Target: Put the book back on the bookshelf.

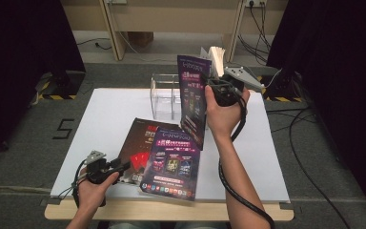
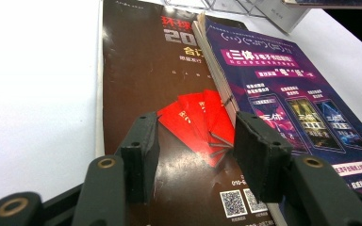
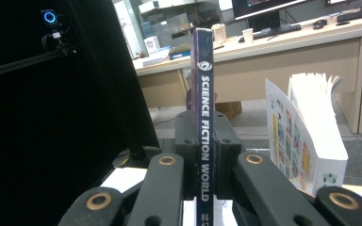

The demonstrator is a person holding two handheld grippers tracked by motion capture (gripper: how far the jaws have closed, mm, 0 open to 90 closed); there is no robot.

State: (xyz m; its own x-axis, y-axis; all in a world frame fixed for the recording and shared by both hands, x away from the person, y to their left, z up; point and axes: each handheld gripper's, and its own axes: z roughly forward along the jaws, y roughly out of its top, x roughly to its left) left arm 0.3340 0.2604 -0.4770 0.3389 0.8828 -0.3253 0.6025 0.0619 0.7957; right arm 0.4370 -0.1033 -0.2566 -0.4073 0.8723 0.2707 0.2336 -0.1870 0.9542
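Observation:
My right gripper (image 1: 209, 83) is shut on a purple magazine (image 1: 193, 98) and holds it upright above the white table top, next to a clear acrylic stand (image 1: 166, 97). In the right gripper view the magazine's spine (image 3: 203, 94), lettered "SCIENCE FICTION WORLD", is clamped between the pads, with my right gripper (image 3: 203, 160) shut on it. Two more magazines lie flat: a dark brown one (image 1: 138, 145) and a purple one (image 1: 174, 162) partly on top of it. My left gripper (image 1: 121, 167) is open low at the brown magazine's near left corner. Its open fingers (image 2: 143, 155) frame the red cards printed on the brown cover (image 2: 146, 70).
A white booklet with fanned pages (image 1: 215, 59) stands behind the acrylic stand; it also appears in the right gripper view (image 3: 311, 136). The white table top (image 1: 105, 114) has bare room on the left and right. Cables (image 1: 310, 157) lie on the floor at the right.

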